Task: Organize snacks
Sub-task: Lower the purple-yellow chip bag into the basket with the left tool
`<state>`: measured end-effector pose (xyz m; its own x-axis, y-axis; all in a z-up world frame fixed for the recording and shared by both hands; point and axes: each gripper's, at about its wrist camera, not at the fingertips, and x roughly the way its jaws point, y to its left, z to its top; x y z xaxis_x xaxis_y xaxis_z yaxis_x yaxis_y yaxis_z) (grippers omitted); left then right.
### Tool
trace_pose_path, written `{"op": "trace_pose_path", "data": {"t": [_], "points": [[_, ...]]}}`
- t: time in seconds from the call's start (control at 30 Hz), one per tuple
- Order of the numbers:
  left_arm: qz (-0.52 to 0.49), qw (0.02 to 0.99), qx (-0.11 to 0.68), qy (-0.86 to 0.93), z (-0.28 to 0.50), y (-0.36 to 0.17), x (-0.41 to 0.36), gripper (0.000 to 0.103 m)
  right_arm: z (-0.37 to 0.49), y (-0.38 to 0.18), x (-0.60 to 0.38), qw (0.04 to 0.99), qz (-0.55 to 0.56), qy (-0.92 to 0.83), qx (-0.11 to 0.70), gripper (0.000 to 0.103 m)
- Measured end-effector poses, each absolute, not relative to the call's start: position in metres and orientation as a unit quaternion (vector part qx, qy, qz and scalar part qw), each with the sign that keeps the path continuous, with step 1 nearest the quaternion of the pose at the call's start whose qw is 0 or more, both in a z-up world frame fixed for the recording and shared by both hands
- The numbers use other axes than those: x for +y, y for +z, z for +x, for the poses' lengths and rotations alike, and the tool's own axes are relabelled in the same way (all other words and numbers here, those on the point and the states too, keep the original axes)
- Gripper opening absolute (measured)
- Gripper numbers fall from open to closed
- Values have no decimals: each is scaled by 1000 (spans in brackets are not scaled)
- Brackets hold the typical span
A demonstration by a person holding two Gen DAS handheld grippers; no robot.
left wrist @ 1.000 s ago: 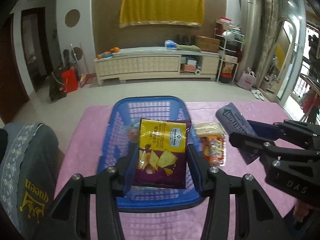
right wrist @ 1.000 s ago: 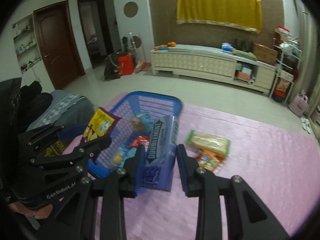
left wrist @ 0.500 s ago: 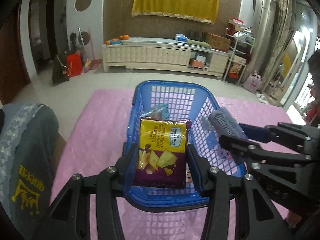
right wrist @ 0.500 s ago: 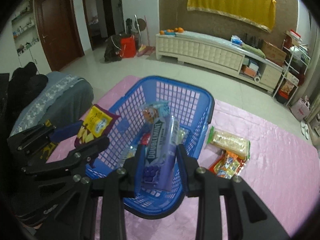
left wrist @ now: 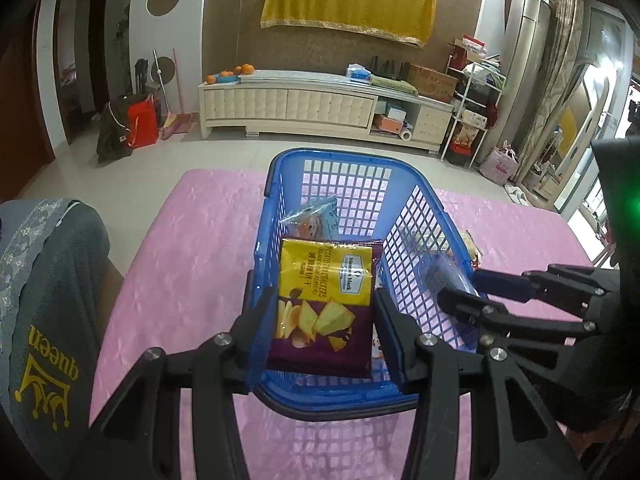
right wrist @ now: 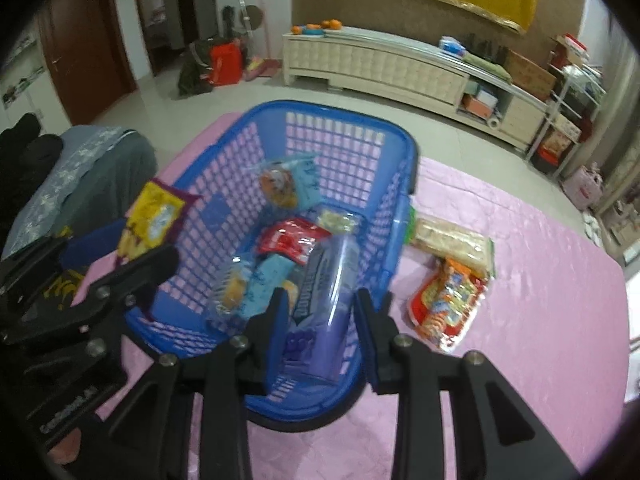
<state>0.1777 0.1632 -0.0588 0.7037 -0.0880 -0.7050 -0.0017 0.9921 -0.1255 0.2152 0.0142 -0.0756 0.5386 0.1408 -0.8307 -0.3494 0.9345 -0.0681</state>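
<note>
A blue plastic basket (left wrist: 416, 208) (right wrist: 360, 120) stands on the pink tablecloth. My left gripper (left wrist: 324, 320) is shut on a yellow-and-purple chip bag (left wrist: 326, 300), held over the basket's near left end; the bag also shows in the right wrist view (right wrist: 154, 216). My right gripper (right wrist: 320, 320) holds a purple Doublemint gum pack (right wrist: 320, 304) inside the basket's near right end; the jaws look slightly spread around it. Several snack packets (right wrist: 292, 236) lie in the basket.
Two snack packs (right wrist: 452, 264) lie on the cloth (right wrist: 540, 280) right of the basket. A grey-covered seat (left wrist: 44, 300) is at the left. A floor, a low cabinet (left wrist: 304, 108) and shelves lie beyond the table.
Both grippers have moved forward and down over the basket. The gum pack has gone from above the rim to inside the basket. The chip bag stays held.
</note>
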Motion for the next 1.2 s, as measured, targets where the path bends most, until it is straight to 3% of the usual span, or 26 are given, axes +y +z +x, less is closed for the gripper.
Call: {"op": "trace_pose_path", "data": {"t": [0.03, 0.1, 0.27, 1.2], "points": [[-57, 921, 386, -24, 178, -60, 164, 45, 215, -75, 14, 869, -112, 142, 460, 42], [-55, 920, 388, -23, 178, -61, 166, 45, 216, -73, 12, 868, -111, 137, 464, 66], [-54, 918, 393, -19, 182, -58, 162, 45, 215, -64, -4, 881, -93, 126, 447, 83], [-22, 891, 449, -65, 270, -69, 103, 47, 267, -66, -84, 879, -18, 135, 456, 85]]}}
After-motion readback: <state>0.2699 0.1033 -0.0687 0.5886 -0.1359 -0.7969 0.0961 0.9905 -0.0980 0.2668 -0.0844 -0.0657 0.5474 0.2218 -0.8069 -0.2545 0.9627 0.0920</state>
